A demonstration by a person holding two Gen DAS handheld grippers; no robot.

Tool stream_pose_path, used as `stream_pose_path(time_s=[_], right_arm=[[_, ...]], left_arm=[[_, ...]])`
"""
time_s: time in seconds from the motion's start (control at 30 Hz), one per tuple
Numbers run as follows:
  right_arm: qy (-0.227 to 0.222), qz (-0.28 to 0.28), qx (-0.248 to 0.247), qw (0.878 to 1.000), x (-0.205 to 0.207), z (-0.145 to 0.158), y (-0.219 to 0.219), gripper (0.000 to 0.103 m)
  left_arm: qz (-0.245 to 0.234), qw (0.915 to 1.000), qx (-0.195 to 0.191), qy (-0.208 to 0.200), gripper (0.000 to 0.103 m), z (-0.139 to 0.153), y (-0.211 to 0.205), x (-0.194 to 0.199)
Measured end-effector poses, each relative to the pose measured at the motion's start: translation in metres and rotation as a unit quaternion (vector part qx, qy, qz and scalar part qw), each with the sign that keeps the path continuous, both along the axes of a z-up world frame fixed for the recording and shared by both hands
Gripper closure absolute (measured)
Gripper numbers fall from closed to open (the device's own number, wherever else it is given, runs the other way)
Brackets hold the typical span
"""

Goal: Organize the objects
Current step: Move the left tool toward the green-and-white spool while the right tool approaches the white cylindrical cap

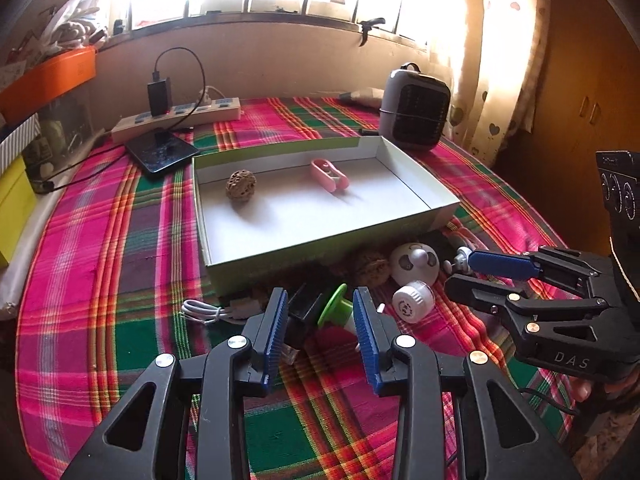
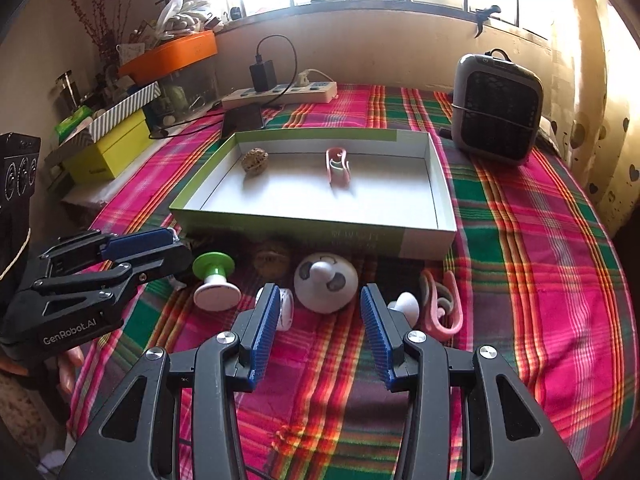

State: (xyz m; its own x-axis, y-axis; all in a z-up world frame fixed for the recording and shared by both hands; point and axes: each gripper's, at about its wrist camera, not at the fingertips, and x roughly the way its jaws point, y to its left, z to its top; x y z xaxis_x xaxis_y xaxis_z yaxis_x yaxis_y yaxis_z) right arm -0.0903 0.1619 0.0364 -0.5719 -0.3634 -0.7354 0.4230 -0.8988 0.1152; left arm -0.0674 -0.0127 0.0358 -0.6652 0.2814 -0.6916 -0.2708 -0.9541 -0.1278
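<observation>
Left gripper (image 1: pixel 320 312) and right gripper (image 2: pixel 318 308) both hang with jaws apart, empty, low center over the clutter in front of the box (image 1: pixel 404 148). Risk: tight pile, so closing on the green spool (image 1: pixel 335 308) or white ball (image 2: pixel 326 287) may nudge neighbours. Walnut (image 1: pixel 241 185) and pink clip (image 1: pixel 329 174) already lie inside; box wall blocks a straight push.

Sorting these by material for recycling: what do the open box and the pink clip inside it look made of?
Box: apparently cardboard, with thin folded walls, matte white inside and a printed green outside. Pink clip: probably moulded plastic, smooth and slightly glossy, uniform colour.
</observation>
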Motion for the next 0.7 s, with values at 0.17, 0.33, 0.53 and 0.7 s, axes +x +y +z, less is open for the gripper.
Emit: stream_pose_path(time_s=[0.17,0.33,0.53,0.7], right_arm=[[-0.004,-0.004,-0.003,1.000,0.007,-0.005,0.005,0.059],[-0.006,-0.010,-0.011,1.000,0.010,-0.007,0.009,0.059],[-0.009,-0.012,-0.013,1.000,0.011,-0.008,0.011,0.059],[-0.010,-0.012,-0.014,1.000,0.011,-0.009,0.013,0.059]], left_arm=[[-0.023,0.9997,-0.002,-0.002,0.066,-0.003,0.007,-0.001],[-0.039,0.9991,-0.015,0.011,0.065,-0.002,0.017,0.000],[-0.045,0.9987,-0.023,0.001,0.065,-0.009,0.022,-0.005],[-0.048,0.9984,-0.029,0.001,0.065,-0.010,0.025,-0.005]])
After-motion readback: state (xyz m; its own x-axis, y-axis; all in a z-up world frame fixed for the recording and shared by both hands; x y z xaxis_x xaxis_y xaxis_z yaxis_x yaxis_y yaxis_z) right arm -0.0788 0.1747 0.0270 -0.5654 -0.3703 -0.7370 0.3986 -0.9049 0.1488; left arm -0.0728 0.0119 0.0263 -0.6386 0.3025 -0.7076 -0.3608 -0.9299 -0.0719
